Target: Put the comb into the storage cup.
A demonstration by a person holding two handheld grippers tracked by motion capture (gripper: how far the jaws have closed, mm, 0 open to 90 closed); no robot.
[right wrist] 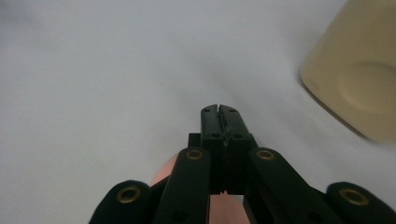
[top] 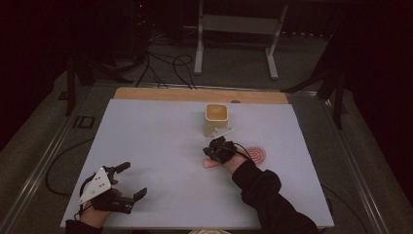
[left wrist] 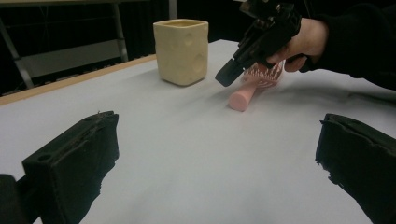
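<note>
A pink hairbrush lies on the white table, its handle (top: 210, 164) pointing left and its round bristled head (top: 257, 154) to the right. My right gripper (top: 212, 146) hovers just over the handle (left wrist: 243, 99), jaws shut together (right wrist: 219, 112) with nothing between them; pink shows beneath them (right wrist: 167, 173). A cream square cup (top: 216, 118) stands upright just beyond, also seen in the left gripper view (left wrist: 181, 50) and the right gripper view (right wrist: 359, 84). My left gripper (top: 133, 180) rests near the front left edge, jaws wide open and empty (left wrist: 215, 154).
The white board (top: 156, 136) covers the table, with a wooden strip (top: 165, 93) along its far edge. Cables (top: 165, 66) and a white stand frame (top: 234, 29) sit on the dark floor behind. A cable (top: 56, 165) trails off the left side.
</note>
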